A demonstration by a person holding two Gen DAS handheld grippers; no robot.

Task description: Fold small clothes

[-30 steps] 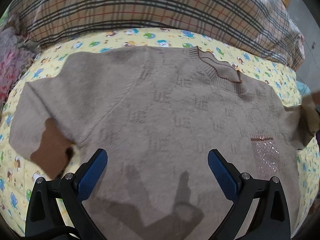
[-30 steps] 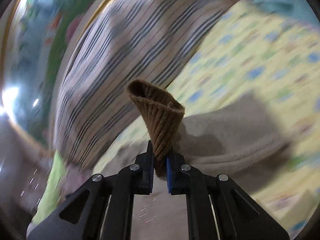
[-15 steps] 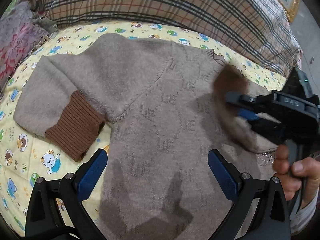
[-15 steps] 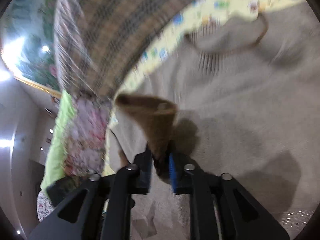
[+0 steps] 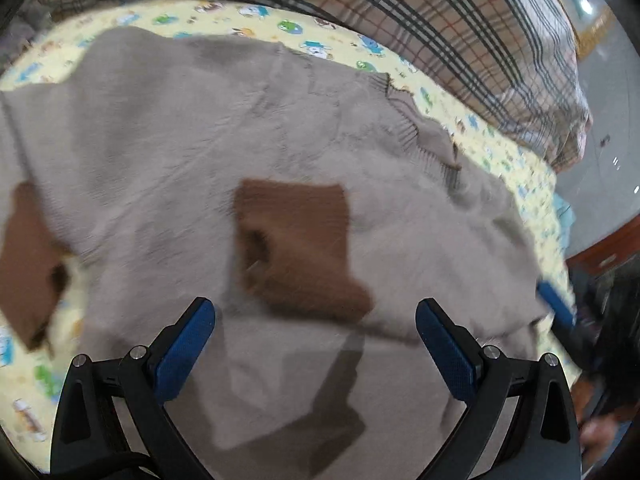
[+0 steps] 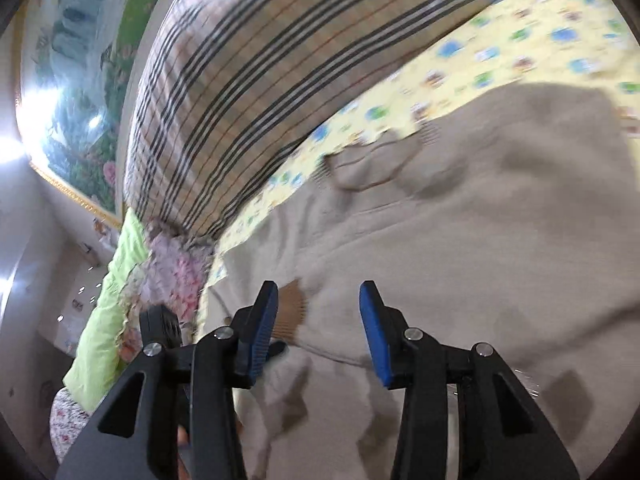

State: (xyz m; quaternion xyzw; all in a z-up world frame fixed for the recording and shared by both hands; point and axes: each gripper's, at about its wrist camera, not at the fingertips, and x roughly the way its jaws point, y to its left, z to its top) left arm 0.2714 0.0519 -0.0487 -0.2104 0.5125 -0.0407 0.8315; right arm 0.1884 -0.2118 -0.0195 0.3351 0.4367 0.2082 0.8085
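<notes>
A beige knit sweater (image 5: 168,128) lies flat on a yellow cartoon-print sheet (image 5: 328,40). Its right sleeve is folded across the chest, with the brown ribbed cuff (image 5: 296,240) lying on the body. The other brown cuff (image 5: 24,256) lies at the left edge. My left gripper (image 5: 314,340) is open and empty, just above the sweater's lower part. In the right wrist view the sweater (image 6: 480,220) fills the lower right, and my right gripper (image 6: 320,328) is open and empty over it, with a brown cuff (image 6: 292,304) beyond its left finger.
A plaid pillow or blanket (image 5: 400,12) runs along the far side of the bed, also in the right wrist view (image 6: 280,60). Floral and green bedding (image 6: 160,272) lies at the left. A dark wooden edge (image 5: 600,248) shows at the right.
My right gripper carried the sleeve cuff over the sweater's chest, opened and let it go, then pulled back to the right. My left gripper stayed open, and its view shifted slightly.
</notes>
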